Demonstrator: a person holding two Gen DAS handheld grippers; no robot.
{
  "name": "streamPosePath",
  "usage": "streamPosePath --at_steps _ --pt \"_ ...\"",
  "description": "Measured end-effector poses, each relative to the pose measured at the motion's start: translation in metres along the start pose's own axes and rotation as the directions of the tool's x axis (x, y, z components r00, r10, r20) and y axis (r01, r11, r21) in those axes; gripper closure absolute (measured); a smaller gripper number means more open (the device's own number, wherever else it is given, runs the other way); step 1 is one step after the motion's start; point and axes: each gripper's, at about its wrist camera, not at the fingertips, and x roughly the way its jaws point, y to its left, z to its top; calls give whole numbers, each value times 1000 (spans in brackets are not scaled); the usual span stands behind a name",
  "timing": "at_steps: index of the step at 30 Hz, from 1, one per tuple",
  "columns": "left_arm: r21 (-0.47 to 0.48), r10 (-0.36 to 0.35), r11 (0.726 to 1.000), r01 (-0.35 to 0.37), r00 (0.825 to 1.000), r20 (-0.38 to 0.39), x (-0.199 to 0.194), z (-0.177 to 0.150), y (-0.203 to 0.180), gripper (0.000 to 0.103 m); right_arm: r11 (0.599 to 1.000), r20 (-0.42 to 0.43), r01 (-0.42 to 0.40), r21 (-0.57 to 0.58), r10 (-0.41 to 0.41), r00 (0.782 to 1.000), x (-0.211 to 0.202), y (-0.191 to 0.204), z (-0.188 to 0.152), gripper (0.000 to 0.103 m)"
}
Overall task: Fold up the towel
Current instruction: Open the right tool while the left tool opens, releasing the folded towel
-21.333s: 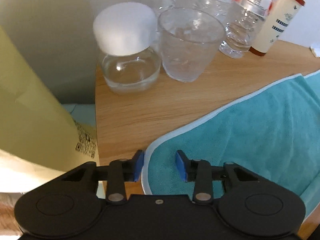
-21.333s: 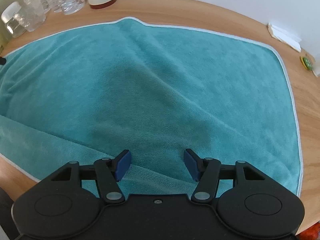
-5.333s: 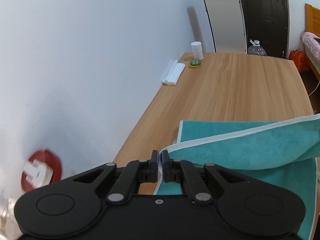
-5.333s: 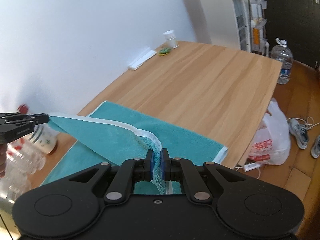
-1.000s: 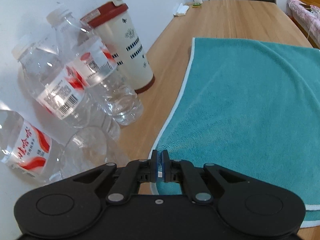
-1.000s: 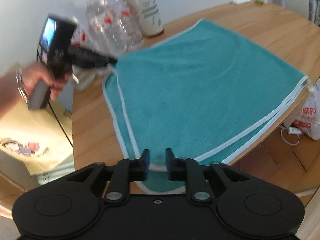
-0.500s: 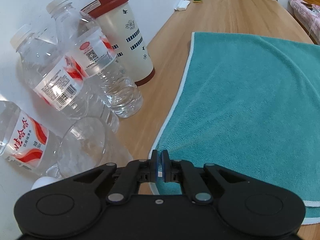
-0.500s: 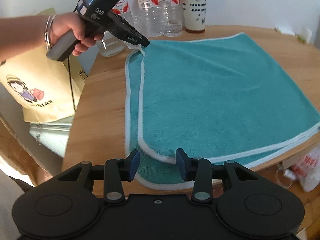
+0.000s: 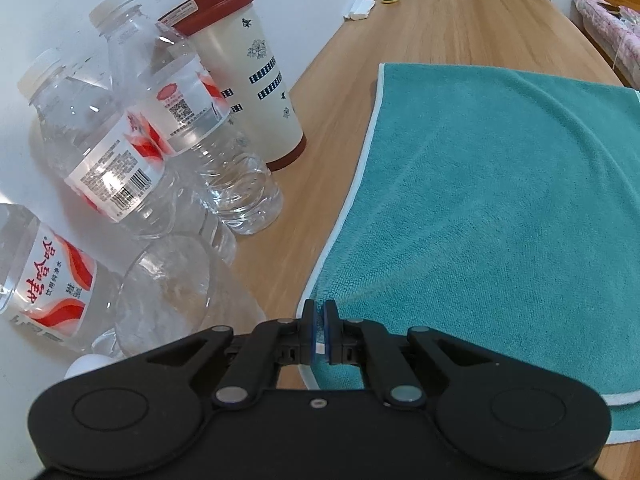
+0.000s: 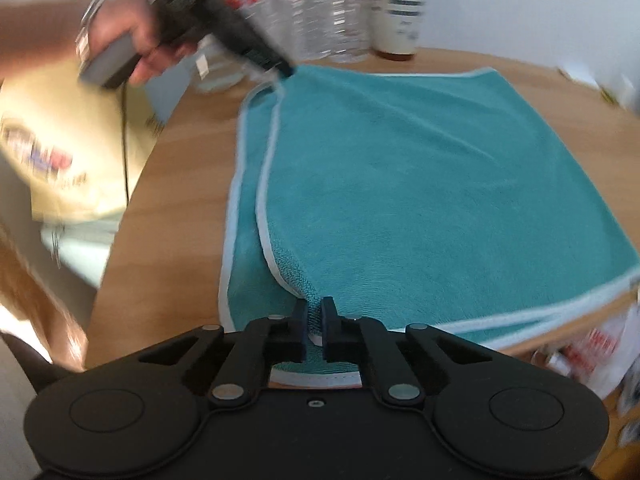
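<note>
At the far left of the left wrist view, three clear water bottles (image 9: 132, 160) with red-and-white labels stand crowded against the white wall, with a clear glass (image 9: 168, 284) in front of them. Just right of the bottles is a cream tumbler (image 9: 248, 80) with a dark red lid and base. All of them stand on the wooden bench (image 9: 452, 24), near the towel's left edge but apart from it.

The left tongs (image 9: 319, 326) are pressed together on the near left corner of the teal towel (image 9: 500, 184), pinching its white hem. The towel lies folded on the bench, its upper layer flat, with a second white-trimmed edge showing below it at the lower right.

In the right wrist view, which is blurred, a hand (image 10: 132, 40) at upper left holds the left tool, its tip at the towel's far corner. A yellowish paper bag (image 10: 48, 148) sits beyond the bench's left side. The right tongs (image 10: 314, 316) are nearly together, seemingly clamped on the upper layer's near corner, though the blur makes the grip hard to confirm. The lower layer shows along the left and near edges.
</note>
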Motion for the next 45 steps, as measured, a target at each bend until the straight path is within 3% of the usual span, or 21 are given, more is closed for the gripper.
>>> streamPosePath --at_steps 6,13,21,28,32,35,38,39,42,45 --pt "-30 -6 1000 8 999 48 -14 3 6 100 972 103 -145 183 128 986 -33 -19 1 97" --pt "-93 11 996 -1 994 106 -40 3 22 100 951 100 -255 174 240 966 -34 -8 -3 97" --pt "-29 43 999 -41 998 45 -32 -11 11 100 969 3 -218 120 219 976 -15 5 -16 97" --pt "57 134 990 -131 990 -45 -1 -25 -6 99 979 -71 -184 85 190 979 -7 10 -24 83" --pt "11 164 987 -163 983 -86 5 -22 2 96 983 -29 -119 138 124 992 -25 -14 -28 79" --pt "-42 153 987 -157 984 -94 -1 -17 10 96 976 13 20 216 -23 1000 -43 -53 -29 78" --pt "-88 100 990 -107 992 -82 -16 -14 10 92 937 41 150 315 -172 984 -58 -101 -24 73" --pt "-102 86 990 -93 994 -74 -22 -14 8 85 919 54 177 351 -209 976 -62 -117 -23 72" --pt "-155 26 987 -35 998 -58 -36 -15 -3 82 870 75 203 449 -264 962 -66 -161 -16 67" --pt "-195 -4 981 -11 997 -74 -41 -18 -22 82 845 63 205 494 -270 961 -57 -186 -8 67"
